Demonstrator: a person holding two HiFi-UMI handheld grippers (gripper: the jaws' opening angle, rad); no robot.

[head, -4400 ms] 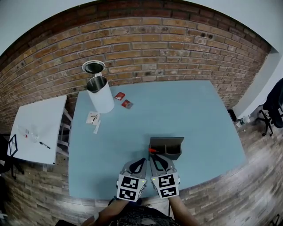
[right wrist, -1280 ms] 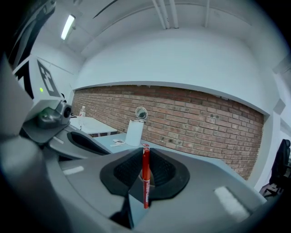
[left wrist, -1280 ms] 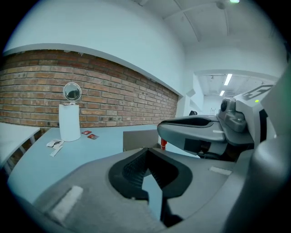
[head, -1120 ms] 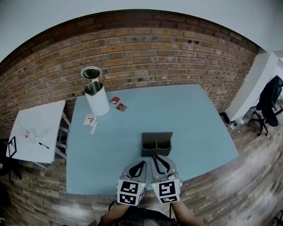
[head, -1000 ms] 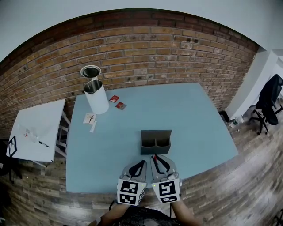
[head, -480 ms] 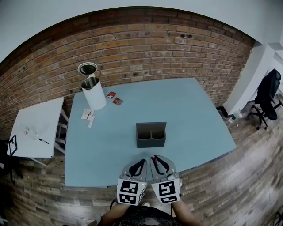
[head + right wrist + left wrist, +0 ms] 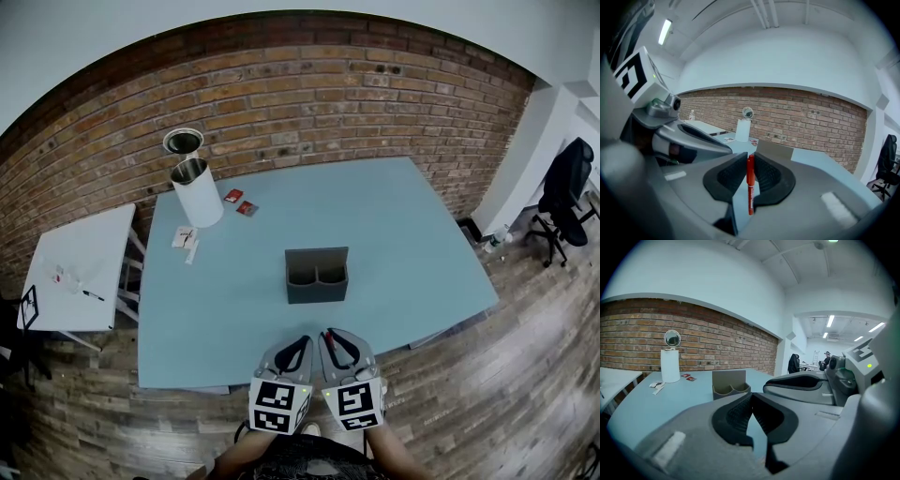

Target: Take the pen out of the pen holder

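Both compartments of the pen holder (image 7: 317,275) look empty on the tabletop (image 7: 403,234), well apart from the right gripper (image 7: 328,335) pinching the red pen (image 7: 750,187), while the left gripper (image 7: 750,395) is pressed together empty, so the task seems essentially done.

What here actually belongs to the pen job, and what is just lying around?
Part of the job:
- red pen, clamped in the right gripper
- grey pen holder

Just lying about:
- white canister
- two red packets
- white paper slips
- white side table
- office chair
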